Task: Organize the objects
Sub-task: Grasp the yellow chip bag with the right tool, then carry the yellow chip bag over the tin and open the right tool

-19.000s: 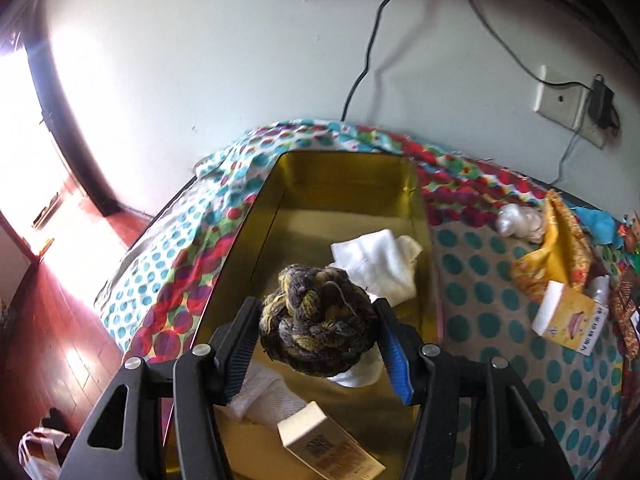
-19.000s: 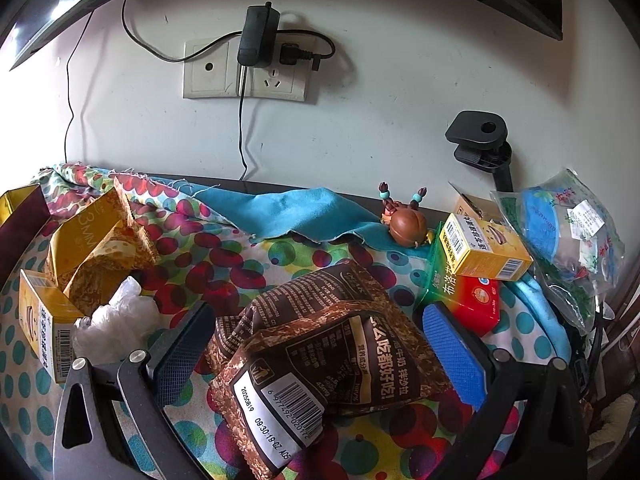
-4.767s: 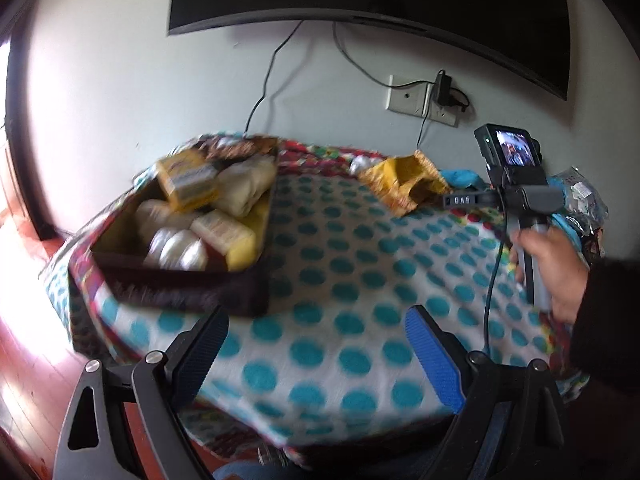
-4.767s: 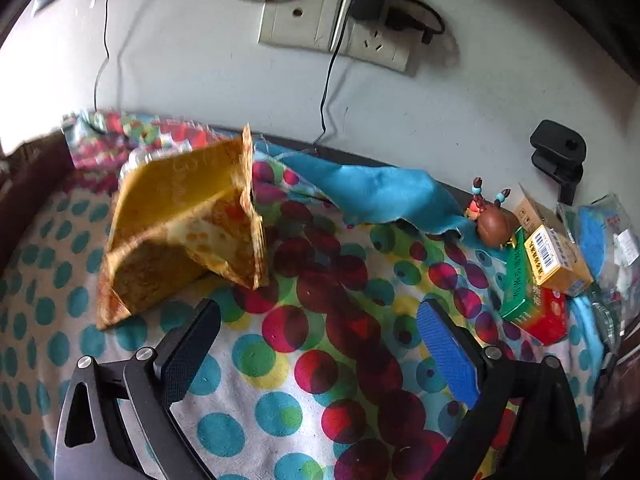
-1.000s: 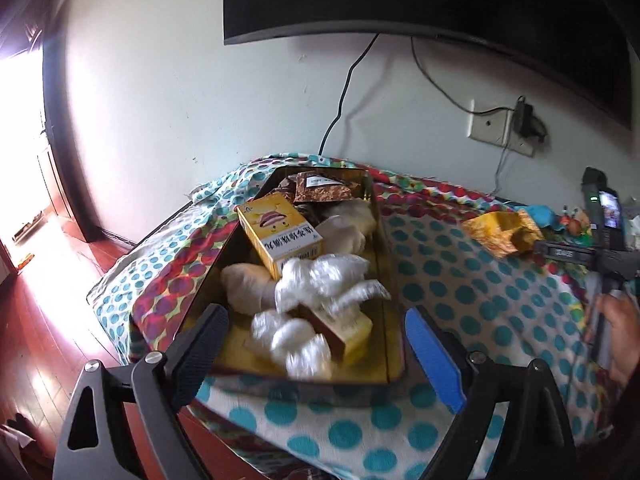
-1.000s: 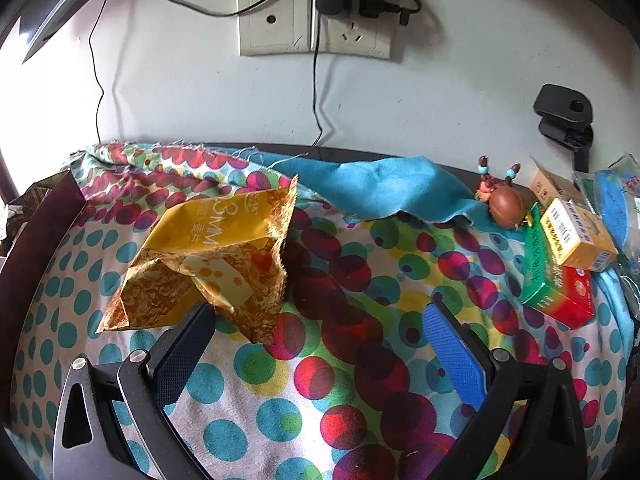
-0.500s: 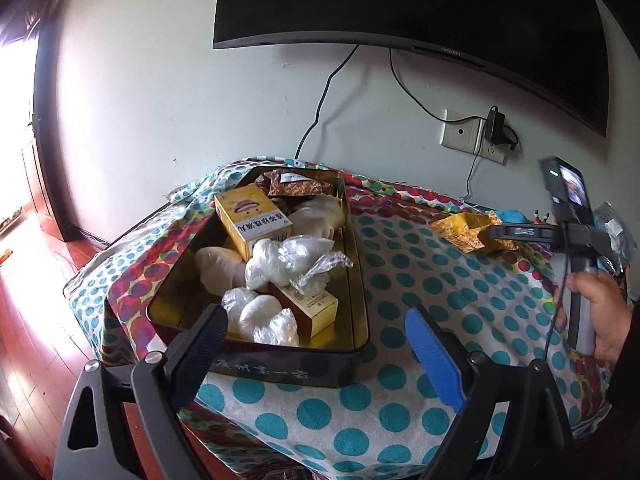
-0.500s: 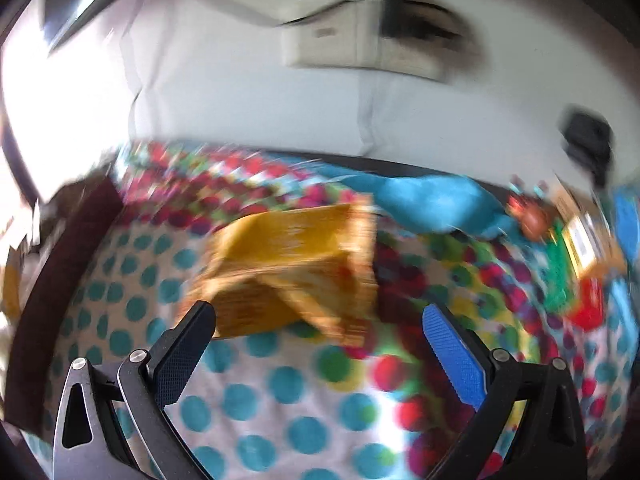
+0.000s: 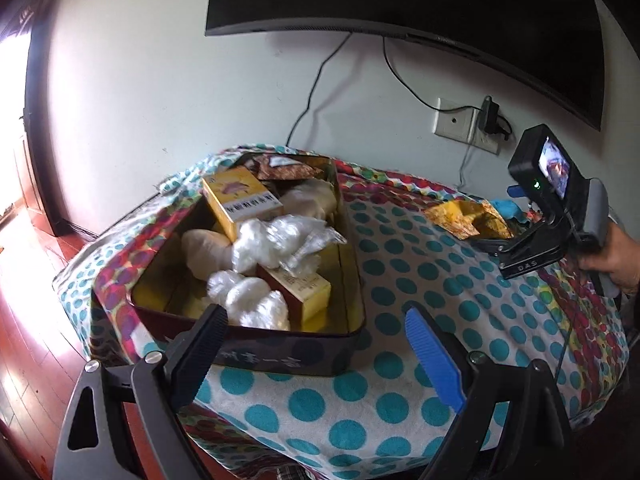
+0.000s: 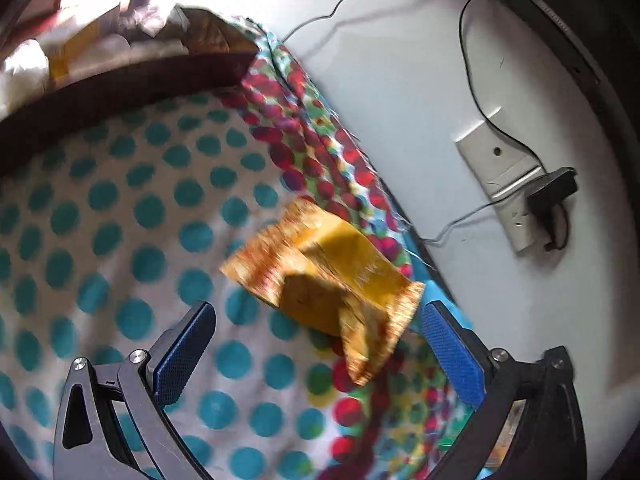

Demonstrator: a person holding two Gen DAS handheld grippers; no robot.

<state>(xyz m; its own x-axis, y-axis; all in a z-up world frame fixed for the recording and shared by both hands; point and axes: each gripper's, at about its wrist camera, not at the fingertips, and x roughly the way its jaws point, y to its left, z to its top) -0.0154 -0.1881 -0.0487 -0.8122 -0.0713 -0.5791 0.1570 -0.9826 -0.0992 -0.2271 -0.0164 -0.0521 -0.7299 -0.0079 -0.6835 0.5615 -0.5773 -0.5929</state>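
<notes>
A dark tin box with a gold inside stands on the dotted cloth. It holds a yellow carton, white plastic-wrapped bundles, a second carton and a brown snack bag. My left gripper is open and empty, just in front of the box's near wall. A crumpled yellow snack bag lies on the cloth; it also shows in the left wrist view. My right gripper is open, tilted, close above the yellow bag's near end. The box sits at upper left there.
The wall behind carries a socket plate with a plugged charger and cables. A dark screen hangs above. The table's left edge drops to a wooden floor. The right hand's gripper body hovers over the table's right side.
The right gripper has rolled and swung left, so the yellow bag now lies between its fingers. The left gripper has moved closer to the box's front.
</notes>
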